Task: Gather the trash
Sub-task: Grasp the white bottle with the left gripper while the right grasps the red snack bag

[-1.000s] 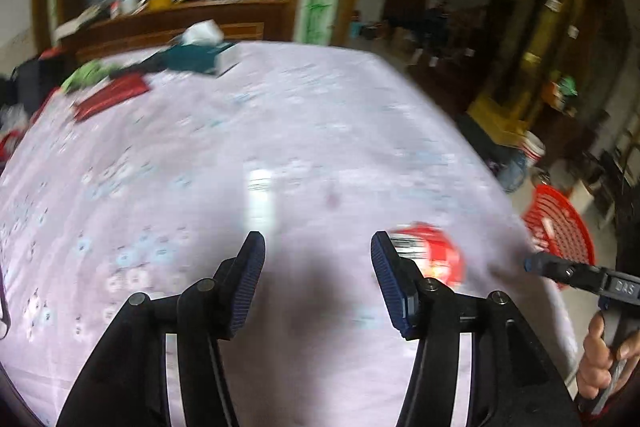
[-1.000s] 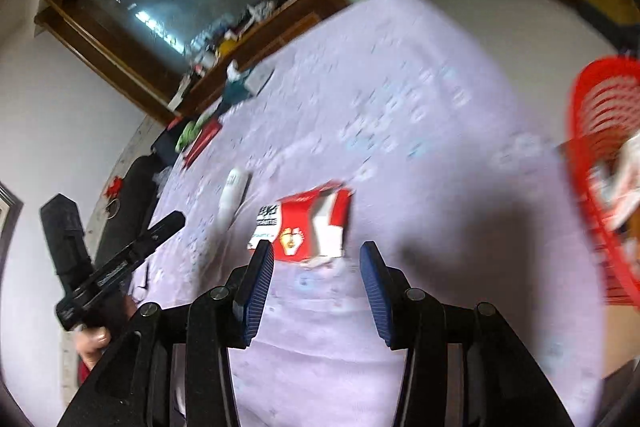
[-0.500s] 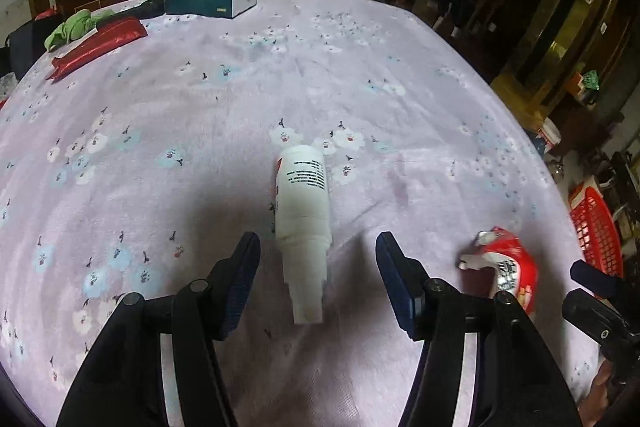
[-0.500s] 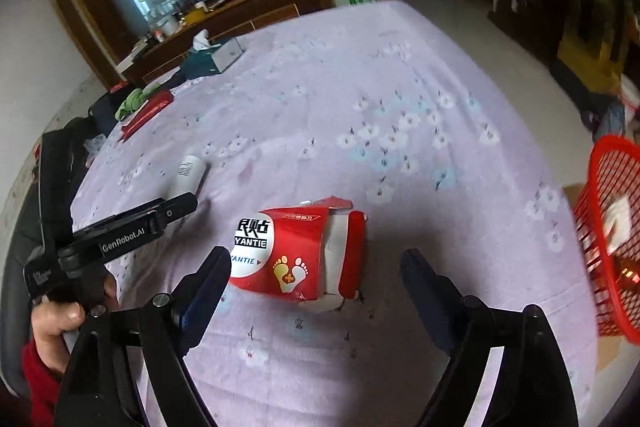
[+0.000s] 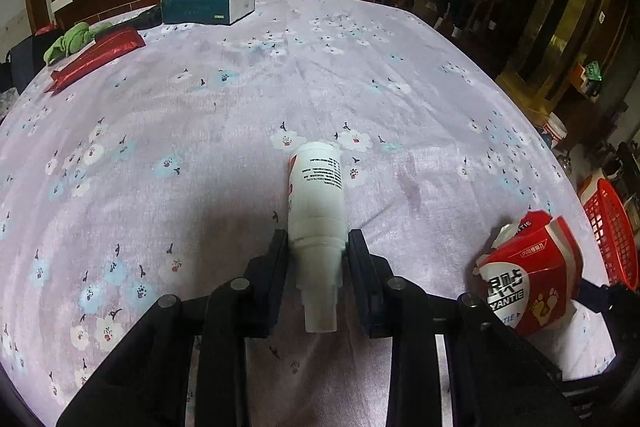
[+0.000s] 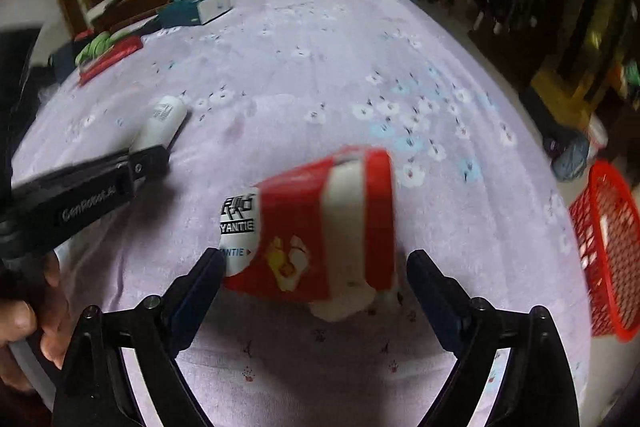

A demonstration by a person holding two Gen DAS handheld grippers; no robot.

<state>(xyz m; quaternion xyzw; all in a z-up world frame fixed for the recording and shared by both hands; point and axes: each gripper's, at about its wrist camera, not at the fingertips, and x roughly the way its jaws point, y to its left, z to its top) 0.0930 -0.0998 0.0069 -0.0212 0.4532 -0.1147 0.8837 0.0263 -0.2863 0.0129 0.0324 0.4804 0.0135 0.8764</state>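
From the left wrist, the left gripper (image 5: 318,247) clamped the white bottle (image 5: 317,205) lying between its fingers on the floral tablecloth (image 5: 200,147), the red carton (image 5: 528,273) off to their right. From the right wrist, the right gripper (image 6: 314,267) stood spread, the carton between its fingers untouched on the right side; a red basket (image 6: 608,251) stood farther right.

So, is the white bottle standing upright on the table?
No, the white bottle lies on its side on the tablecloth, between the left gripper's jaws.
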